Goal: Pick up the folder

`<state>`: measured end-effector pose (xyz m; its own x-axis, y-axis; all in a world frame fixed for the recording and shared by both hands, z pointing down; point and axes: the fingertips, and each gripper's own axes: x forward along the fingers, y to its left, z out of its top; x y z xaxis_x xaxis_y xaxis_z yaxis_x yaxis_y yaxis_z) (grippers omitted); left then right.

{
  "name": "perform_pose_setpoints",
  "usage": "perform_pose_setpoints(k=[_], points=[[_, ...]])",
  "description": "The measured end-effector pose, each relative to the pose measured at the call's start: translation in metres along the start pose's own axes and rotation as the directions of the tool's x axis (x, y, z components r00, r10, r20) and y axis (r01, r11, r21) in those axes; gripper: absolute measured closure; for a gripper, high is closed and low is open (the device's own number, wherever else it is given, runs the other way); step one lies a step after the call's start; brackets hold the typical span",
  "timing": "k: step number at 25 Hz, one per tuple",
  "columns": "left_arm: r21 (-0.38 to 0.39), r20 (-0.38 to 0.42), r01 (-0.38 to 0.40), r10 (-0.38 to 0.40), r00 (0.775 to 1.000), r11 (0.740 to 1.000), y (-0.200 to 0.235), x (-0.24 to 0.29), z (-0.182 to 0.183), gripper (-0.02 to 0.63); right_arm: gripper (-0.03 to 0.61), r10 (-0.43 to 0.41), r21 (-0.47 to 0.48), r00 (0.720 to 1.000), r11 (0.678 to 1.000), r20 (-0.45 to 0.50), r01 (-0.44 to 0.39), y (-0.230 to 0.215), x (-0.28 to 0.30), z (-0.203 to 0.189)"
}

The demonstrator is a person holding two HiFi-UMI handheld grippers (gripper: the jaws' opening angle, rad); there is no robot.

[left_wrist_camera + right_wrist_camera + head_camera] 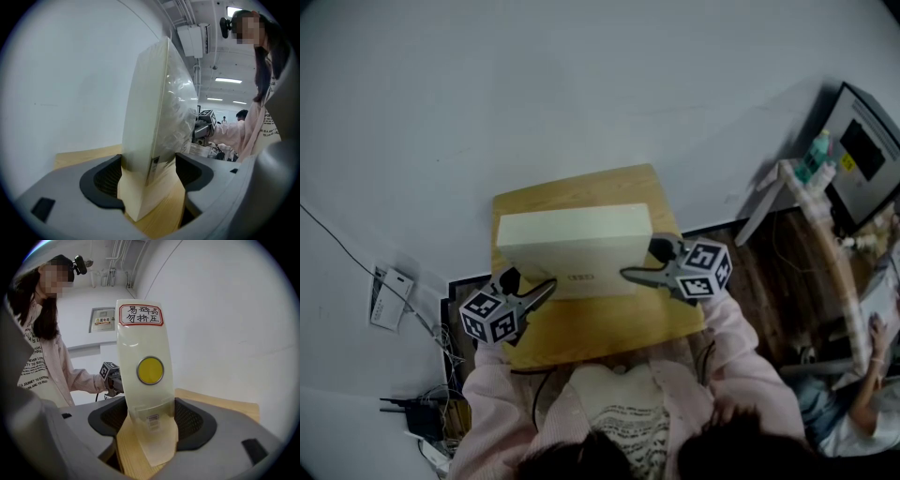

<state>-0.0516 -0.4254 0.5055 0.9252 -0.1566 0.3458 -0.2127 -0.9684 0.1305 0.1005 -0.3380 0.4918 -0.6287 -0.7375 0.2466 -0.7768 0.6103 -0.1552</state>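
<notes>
So you've got the folder (574,242) pinched from both ends, over the little wooden table (609,328) by the white wall. It's a thick cream one, lying lengthwise between your hands. Your left gripper (542,292) is clamped on the near-left end, with both dark pads pressed against its sides, and the side facing the right pad looks wrapped in crinkly clear plastic. Your right gripper (639,262) is closed on the other end. That's the spine, with a round yellow disc (150,370) and a red-bordered handwritten label (140,315) up top. Honestly can't tell if the bottom edge is touching the wood or just off it.
</notes>
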Motion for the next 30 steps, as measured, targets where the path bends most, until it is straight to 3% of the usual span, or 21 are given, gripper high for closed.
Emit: perform_pose_setpoints(k=[12,30], points=[[-0.015,0.044,-0.045,0.046,0.998,0.999,-0.017,-0.014,0.029,0.239,0.267,0.034,-0.006,0.999,0.999,-0.003,-0.034,0.006,-0.016,0.033],[-0.004,0.138,-0.098,0.098,0.986,0.995,-0.061,-0.019,0.076,0.241,0.267,0.032,-0.012,0.996,0.999,0.084,-0.031,0.017,-0.066,0.070]])
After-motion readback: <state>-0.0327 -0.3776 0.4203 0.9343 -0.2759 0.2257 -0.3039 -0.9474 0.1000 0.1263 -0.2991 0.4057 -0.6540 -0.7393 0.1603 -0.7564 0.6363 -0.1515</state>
